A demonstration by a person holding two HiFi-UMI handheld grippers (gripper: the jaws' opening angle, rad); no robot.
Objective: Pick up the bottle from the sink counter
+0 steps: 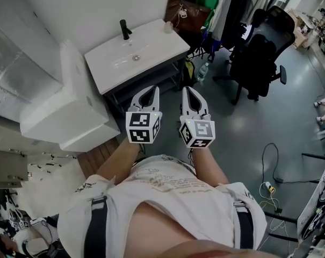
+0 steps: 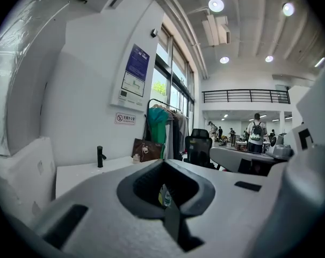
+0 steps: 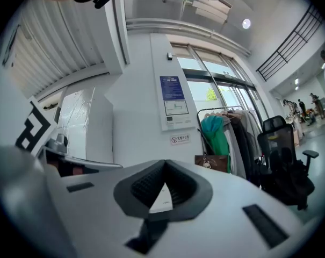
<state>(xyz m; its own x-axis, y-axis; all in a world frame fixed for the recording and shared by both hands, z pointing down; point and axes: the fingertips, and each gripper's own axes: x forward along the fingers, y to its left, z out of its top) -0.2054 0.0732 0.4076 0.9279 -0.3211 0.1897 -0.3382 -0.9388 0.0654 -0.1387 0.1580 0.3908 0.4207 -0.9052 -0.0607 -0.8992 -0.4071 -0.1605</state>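
A small pale bottle (image 1: 168,27) stands upright on the far right corner of the white sink counter (image 1: 151,52), well right of the black faucet (image 1: 124,30). In the left gripper view the bottle (image 2: 136,158) shows small and far off, beside a brown bag. My left gripper (image 1: 151,90) and right gripper (image 1: 187,90) are held side by side in front of the person's chest, short of the counter's near edge. Both are shut with nothing between the jaws. The left gripper (image 2: 163,164) and right gripper (image 3: 165,163) each show their tips meeting.
A plastic water bottle (image 1: 202,71) stands on the floor beside the counter. A brown bag (image 1: 186,14) and a clothes rack are behind the counter, a black office chair (image 1: 261,52) to the right. White foam blocks (image 1: 65,106) sit left of the sink. Cables (image 1: 269,184) lie on the floor.
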